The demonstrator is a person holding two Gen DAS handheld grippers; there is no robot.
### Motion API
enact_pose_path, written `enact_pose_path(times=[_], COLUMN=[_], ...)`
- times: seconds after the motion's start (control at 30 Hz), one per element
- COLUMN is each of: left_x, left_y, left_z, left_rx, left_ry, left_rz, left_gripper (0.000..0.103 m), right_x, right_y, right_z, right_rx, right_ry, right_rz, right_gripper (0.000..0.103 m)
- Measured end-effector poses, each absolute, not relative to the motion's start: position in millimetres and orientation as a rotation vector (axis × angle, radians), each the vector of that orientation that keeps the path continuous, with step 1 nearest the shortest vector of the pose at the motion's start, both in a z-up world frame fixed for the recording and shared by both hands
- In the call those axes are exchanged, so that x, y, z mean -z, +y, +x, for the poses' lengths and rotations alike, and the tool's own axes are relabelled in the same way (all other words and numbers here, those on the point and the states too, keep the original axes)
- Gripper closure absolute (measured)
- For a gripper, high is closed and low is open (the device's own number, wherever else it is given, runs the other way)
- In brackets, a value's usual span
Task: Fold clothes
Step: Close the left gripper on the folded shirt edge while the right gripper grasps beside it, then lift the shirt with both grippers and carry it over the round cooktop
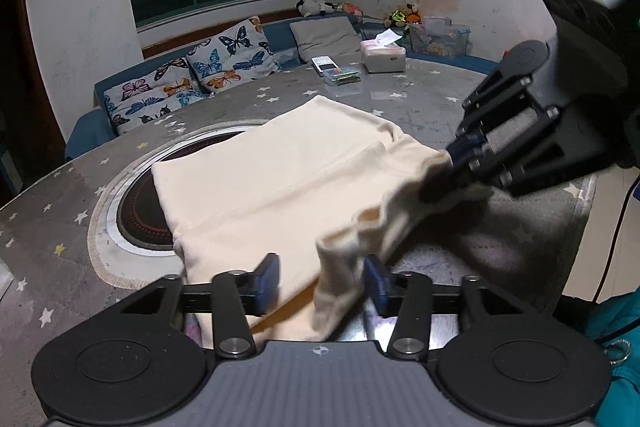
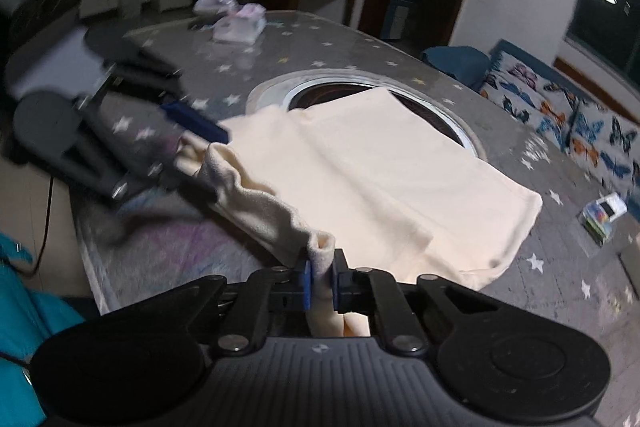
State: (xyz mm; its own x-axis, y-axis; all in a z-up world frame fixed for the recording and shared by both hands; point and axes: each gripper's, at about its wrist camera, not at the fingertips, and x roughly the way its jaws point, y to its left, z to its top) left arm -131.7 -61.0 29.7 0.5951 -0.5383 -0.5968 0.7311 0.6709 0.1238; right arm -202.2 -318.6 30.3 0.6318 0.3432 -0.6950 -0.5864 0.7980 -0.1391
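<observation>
A cream garment [image 1: 280,167] lies partly folded on the grey star-patterned table [image 1: 60,227], over a round inset. In the left wrist view my left gripper [image 1: 320,279] is open, its jaws apart, with the garment's near edge bunched and hanging between them. My right gripper [image 1: 448,167] is shut on the garment's right corner. In the right wrist view the right gripper [image 2: 320,275] pinches a bunched corner of the cream garment [image 2: 380,167]. The left gripper [image 2: 192,131] appears blurred at the left, at the other end of the raised edge.
A round dark inset [image 1: 136,211] sits in the table under the garment. At the far side are a tissue box [image 1: 384,55], a small clear box [image 1: 344,77] and a phone. A sofa with butterfly cushions [image 1: 192,75] stands behind. Folded clothes [image 2: 240,23] lie at the far end.
</observation>
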Motion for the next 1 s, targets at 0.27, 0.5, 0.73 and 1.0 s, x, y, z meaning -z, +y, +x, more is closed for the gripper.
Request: enact_pose_path(times=[0.27, 0.5, 0.73, 1.0], left_x=[-28, -26, -25, -25], left_y=[-64, -69, -70, -69], left_z=[-136, -129, -124, -121], left_rx=[0.789, 0.808, 0.809, 0.802], left_ry=[0.541, 0.548, 0.564, 0.569], left_rz=[0.396, 0.398, 0.389, 0.383], left_gripper=[0.047, 0.069, 0.079, 0.077], right_x=[-32, -30, -26, -14], right_y=[-326, -325, -322, -304], right_z=[-188, -187, -197, -211], right_rx=[-0.511, -0.506, -0.521, -0.577], right_ry=[0.722, 0.724, 0.713, 0.683], right_rz=[-0.296, -0.284, -0.334, -0.454], right_gripper=[0.095, 0.093, 0.075, 0.07])
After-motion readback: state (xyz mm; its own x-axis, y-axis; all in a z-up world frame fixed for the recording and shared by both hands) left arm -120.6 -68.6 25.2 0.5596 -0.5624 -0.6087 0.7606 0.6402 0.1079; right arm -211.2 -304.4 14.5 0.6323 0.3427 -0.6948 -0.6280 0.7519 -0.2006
